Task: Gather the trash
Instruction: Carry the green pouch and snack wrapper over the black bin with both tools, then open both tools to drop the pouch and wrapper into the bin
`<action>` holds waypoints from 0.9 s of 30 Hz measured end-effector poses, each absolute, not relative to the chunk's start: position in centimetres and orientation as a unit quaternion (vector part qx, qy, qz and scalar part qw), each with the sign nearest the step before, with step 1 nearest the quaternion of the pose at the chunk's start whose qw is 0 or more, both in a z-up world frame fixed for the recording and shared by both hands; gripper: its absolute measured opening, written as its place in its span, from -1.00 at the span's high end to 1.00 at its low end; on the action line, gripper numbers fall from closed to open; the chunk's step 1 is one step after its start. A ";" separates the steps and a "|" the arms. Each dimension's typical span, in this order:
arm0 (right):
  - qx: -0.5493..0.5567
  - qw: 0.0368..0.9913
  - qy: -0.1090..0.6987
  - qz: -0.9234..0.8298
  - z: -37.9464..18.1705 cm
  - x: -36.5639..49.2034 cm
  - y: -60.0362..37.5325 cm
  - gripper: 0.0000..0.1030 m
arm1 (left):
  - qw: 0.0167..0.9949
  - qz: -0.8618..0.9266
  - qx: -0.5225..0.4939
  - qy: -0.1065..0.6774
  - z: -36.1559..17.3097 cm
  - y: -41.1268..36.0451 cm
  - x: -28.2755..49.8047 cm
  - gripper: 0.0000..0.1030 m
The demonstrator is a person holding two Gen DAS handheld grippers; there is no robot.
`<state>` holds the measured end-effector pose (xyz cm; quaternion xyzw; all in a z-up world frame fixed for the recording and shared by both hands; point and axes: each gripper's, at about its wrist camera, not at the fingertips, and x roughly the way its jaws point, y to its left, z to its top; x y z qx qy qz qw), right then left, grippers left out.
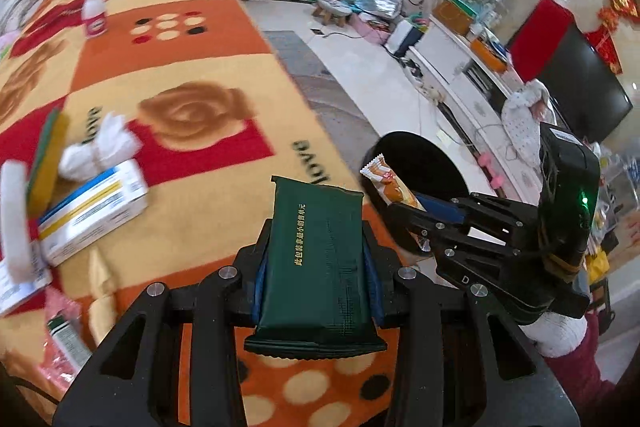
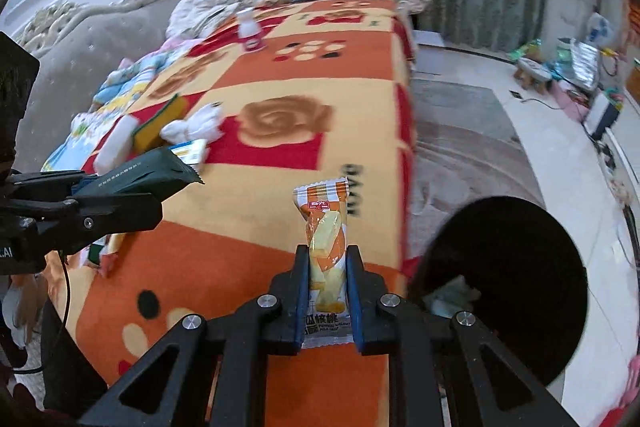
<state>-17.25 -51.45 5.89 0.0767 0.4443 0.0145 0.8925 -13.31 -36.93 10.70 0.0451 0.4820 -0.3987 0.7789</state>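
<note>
Orange patterned blanket (image 2: 248,267) ends at a straight edge, with bare floor (image 2: 520,131) and a black bin (image 2: 508,287) just beyond. Left gripper (image 1: 316,247) pinches a green packet (image 1: 316,267); right gripper (image 2: 328,267) pinches an orange snack wrapper (image 2: 325,239) near that edge.

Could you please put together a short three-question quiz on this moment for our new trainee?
1. Multiple choice: what does the left gripper hold? A) a white bottle B) a dark green packet C) a yellow sponge
2. True or false: the black bin stands on the blanket.
3. Fill in: the right gripper is shut on an orange and white ____ wrapper.

Key
1. B: the dark green packet sits between its pads.
2. False: the bin is on the floor, past the blanket's edge.
3. Snack: the snack wrapper sticks up from between the fingers.
</note>
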 end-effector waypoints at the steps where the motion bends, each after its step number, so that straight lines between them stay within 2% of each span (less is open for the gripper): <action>1: 0.080 0.892 0.444 0.008 5.9 -17.6 -52.2 0.69 | 0.778 -0.403 0.050 0.479 10.7 -37.9 -13.5 0.30; 11: 0.118 0.886 0.445 -0.055 5.0 -20.7 -59.2 0.69 | 0.758 -0.437 0.072 0.480 9.8 -45.5 -14.6 0.30; 22: 0.154 0.869 0.462 -0.089 2.5 -21.6 -63.5 0.69 | 0.736 -0.455 0.054 0.498 7.5 -50.3 -14.4 0.30; 27: 0.160 0.864 0.466 -0.101 1.8 -21.6 -64.2 0.69 | 0.730 -0.465 0.031 0.501 7.2 -51.2 -14.2 0.18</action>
